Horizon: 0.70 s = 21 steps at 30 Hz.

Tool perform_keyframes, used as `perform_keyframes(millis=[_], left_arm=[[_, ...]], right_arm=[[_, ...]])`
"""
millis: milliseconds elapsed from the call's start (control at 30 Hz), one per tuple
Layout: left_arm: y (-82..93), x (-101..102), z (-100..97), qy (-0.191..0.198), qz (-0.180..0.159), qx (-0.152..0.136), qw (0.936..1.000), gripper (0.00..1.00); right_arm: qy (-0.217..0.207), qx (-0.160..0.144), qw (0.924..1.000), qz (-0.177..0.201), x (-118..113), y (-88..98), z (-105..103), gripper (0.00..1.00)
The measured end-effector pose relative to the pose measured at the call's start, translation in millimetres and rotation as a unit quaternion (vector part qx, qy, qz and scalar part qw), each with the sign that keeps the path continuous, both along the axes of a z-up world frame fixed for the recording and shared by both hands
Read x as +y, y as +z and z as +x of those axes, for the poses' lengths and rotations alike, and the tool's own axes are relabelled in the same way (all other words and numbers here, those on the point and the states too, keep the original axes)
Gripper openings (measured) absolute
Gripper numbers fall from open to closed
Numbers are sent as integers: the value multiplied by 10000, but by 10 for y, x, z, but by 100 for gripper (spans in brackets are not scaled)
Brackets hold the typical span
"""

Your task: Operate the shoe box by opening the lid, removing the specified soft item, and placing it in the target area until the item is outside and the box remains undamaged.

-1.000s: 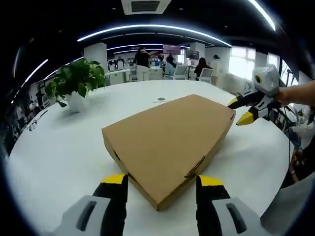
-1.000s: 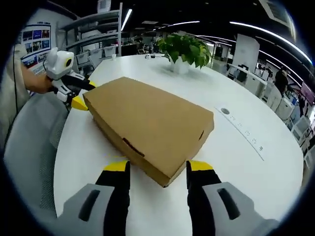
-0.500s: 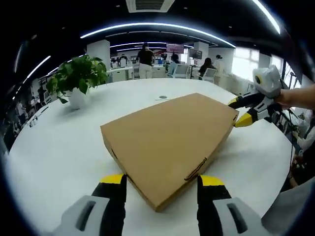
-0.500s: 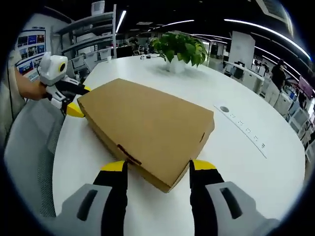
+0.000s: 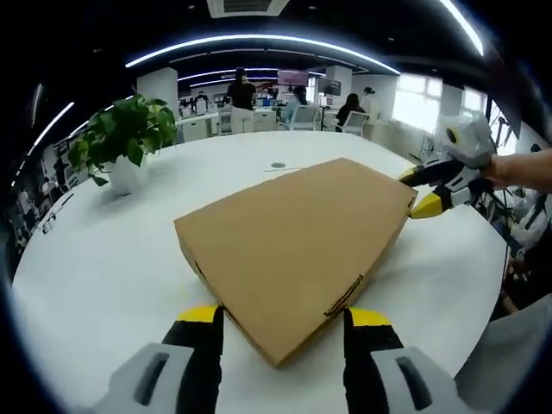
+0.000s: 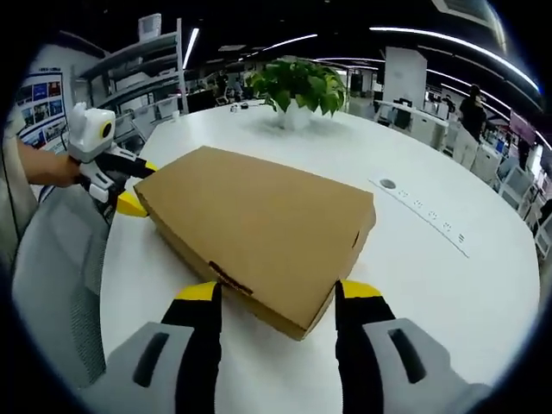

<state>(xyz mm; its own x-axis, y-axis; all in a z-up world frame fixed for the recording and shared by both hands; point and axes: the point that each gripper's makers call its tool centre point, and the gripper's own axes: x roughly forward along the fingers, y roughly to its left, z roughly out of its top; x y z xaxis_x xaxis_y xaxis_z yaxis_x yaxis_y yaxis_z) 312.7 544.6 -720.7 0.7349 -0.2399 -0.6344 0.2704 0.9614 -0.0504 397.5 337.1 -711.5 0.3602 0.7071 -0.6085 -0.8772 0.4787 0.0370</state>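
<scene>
— How are the jaws of the left gripper [image 5: 280, 321] seen in the left gripper view?

— They are held spread apart, yellow-tipped, with one corner of the shoe box [image 5: 297, 241] set between them. Whether the tips are touching the cardboard cannot be told. Nothing is pinched.

— And the right gripper [image 6: 278, 297]?

— In the right gripper view its jaws are likewise spread, and the opposite corner of the shoe box [image 6: 259, 228] is framed between the yellow tips. Each gripper is also caught in the other's view: the right gripper [image 5: 424, 191] is seen at the far corner of the box, one jaw above the lid edge and one below it, and the left gripper [image 6: 129, 185] is seen the same way at its own corner, held by a hand [image 6: 43, 168].

— Where is the box placed?

— It is laid flat on a white round table [image 5: 103, 259], lid closed, a brown cardboard box with tab slots cut into its front edges. The soft item is hidden inside, so nothing can be said of it.

— What is found beyond the box?

— A potted plant [image 5: 121, 142] in a white pot is stood on the table, well apart from the box. A row of small sockets [image 6: 427, 217] is set into the tabletop. A grey chair [image 6: 52, 285] is drawn up beside the table. Further off, an office with desks and people [image 5: 241, 95] is seen under strip lights.
</scene>
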Motion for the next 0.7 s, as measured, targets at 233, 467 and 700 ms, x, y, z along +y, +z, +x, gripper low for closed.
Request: perform_keyframes(millis=[233, 467, 700], left_arm=[[-8, 96, -4, -199, 41, 104, 9997, 56], [-9, 174, -34, -438, 63, 159, 9989, 56], [-19, 306, -80, -744, 84, 217, 9970, 56]], right_arm=[[-278, 110, 9994, 148, 65, 6, -98, 49], [-403, 218, 9989, 102, 125, 20, -249, 51], [-360, 166, 9992, 15, 176, 4, -431, 48]])
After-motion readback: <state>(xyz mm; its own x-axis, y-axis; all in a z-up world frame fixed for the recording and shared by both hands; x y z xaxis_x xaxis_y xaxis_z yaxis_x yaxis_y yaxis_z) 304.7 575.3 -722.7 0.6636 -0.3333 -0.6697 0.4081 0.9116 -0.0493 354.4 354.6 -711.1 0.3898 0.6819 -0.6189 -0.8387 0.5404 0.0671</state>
